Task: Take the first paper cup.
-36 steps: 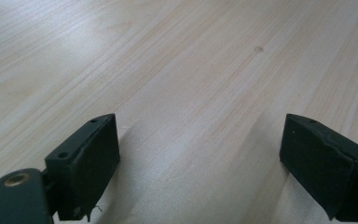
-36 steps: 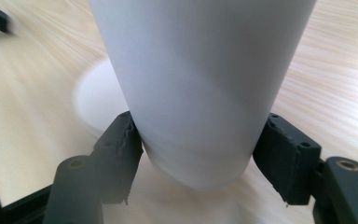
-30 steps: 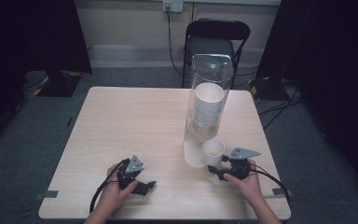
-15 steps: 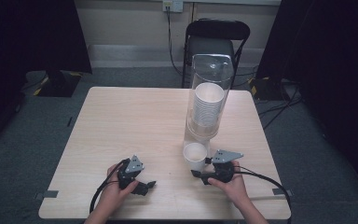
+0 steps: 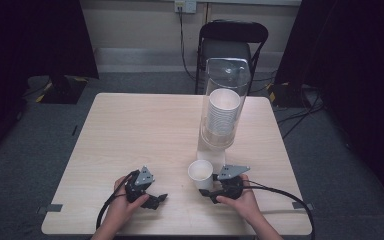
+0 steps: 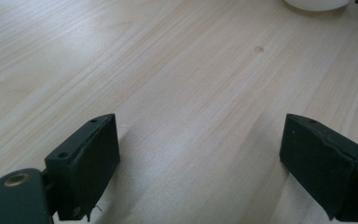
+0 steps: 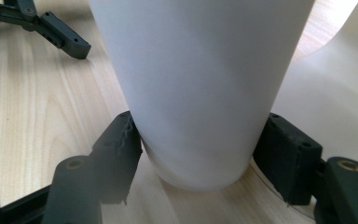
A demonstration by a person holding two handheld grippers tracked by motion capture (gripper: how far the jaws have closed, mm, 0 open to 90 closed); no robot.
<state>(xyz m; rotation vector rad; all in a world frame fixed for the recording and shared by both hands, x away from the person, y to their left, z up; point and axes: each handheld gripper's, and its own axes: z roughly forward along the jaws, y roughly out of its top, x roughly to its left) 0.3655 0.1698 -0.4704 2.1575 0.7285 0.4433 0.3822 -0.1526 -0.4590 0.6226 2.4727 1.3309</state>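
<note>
Right then, one white paper cup (image 5: 200, 173) stood upright on the table (image 5: 130, 135), close to the near edge and just in front of the cup dispenser (image 5: 223, 112). In the right gripper view the cup (image 7: 200, 88) was very big and near, and its bottom sat between two black jaws. Both jaws pressed on its sides, so the right gripper (image 5: 211, 189) was squeezing the one cup low down. One hand (image 5: 240, 200) held that gripper.

Just behind the cup stood one tall clear dispenser. Inside it was one stack of white cups (image 5: 221, 115). The stack had many cups, too close together to count. The white foot of the dispenser (image 7: 326, 98) showed just beside the cup in the right gripper view.

Over to the left, well apart from the cup, one more hand (image 5: 122, 207) held the left gripper (image 5: 159, 200) low on the table. Its two jaws stood wide apart with only bare wood between them, so it grasped nothing. In the left gripper view a small bit of the cup (image 6: 314, 3) peeked in at the top edge.

So there were two grippers, two hands, one loose cup and one dispenser on one wooden table. Behind the table stood one black chair (image 5: 234, 40), and grey floor (image 5: 55, 145) lay all around.
</note>
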